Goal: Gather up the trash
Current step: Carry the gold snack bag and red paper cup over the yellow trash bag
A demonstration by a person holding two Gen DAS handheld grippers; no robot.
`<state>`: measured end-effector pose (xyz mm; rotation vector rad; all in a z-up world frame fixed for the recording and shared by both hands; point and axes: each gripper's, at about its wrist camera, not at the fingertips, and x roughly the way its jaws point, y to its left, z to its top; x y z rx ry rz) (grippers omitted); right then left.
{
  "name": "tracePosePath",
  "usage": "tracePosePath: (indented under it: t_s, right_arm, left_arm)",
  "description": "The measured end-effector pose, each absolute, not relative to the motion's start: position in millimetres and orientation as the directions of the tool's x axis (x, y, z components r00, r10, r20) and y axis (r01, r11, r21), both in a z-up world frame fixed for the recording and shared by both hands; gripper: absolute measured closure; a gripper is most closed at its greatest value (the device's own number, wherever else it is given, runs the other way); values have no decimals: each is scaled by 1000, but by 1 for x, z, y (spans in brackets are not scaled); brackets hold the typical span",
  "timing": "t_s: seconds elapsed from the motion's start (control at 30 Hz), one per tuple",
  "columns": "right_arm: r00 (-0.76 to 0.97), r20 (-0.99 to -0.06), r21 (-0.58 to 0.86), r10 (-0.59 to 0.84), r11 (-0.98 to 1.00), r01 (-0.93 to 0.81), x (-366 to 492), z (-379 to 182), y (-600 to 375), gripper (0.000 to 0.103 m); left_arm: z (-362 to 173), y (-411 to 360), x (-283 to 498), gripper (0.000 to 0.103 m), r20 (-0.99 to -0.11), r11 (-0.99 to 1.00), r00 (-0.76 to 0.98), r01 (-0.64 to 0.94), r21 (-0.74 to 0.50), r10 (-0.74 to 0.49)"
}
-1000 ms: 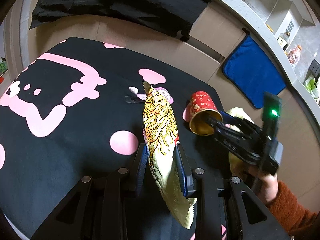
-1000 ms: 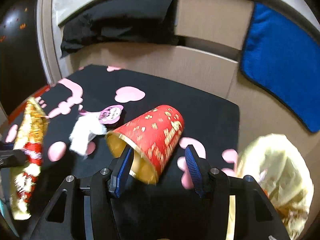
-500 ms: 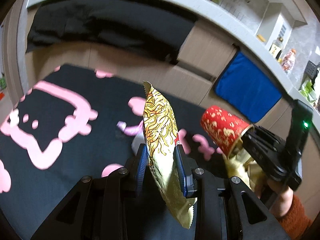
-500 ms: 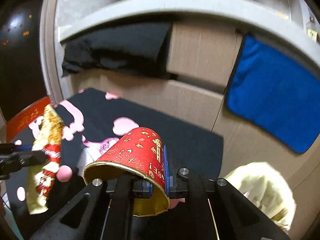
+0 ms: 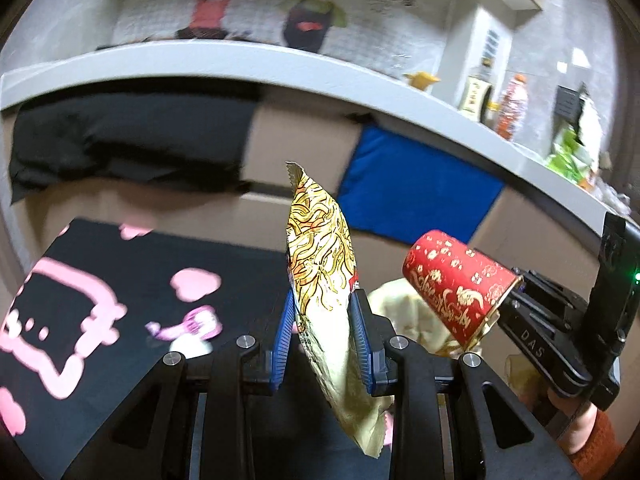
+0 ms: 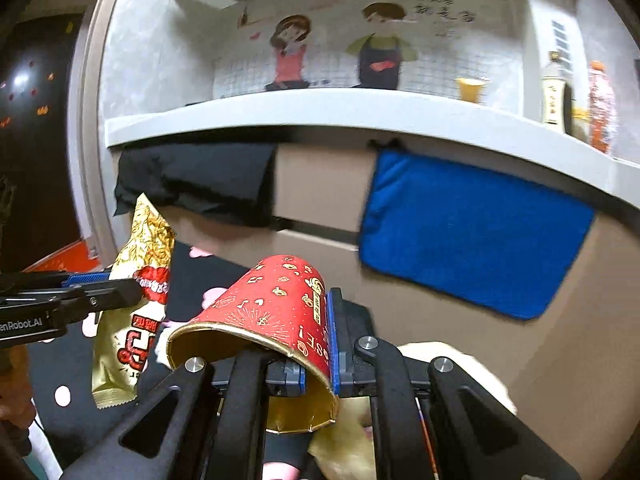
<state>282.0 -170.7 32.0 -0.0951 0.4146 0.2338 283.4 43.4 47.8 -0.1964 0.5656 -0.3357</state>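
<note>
While our left gripper point(image 5: 323, 332) clamps the snack bag point(image 5: 320, 256) upright between its jaws, our right gripper point(image 6: 320, 354) is pinched tight on the red paper cup's point(image 6: 276, 304) rim, cup tilted, mouth toward us.

My right gripper point(image 5: 516, 300) carries the white letters "DAS" on its black arm. My left gripper point(image 6: 120, 284) reads "enRobot.AI", cut off. The red paper cup point(image 6: 276, 308) I pinch shows "SE!" by its rim.
</note>
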Motion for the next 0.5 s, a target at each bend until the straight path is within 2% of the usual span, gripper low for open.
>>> tracePosePath:
  t_s: [0.2, 0.5]
  right_arm:
    - [912, -385, -25, 142, 986, -164, 268, 39, -219, 96]
    - [920, -387, 26, 62, 998, -57, 259, 34, -286, 96]
  left_arm:
    - [63, -9, 288, 73, -450, 904, 786, 337, -263, -424]
    - [61, -77, 294, 73, -461, 883, 754, 412, -224, -469]
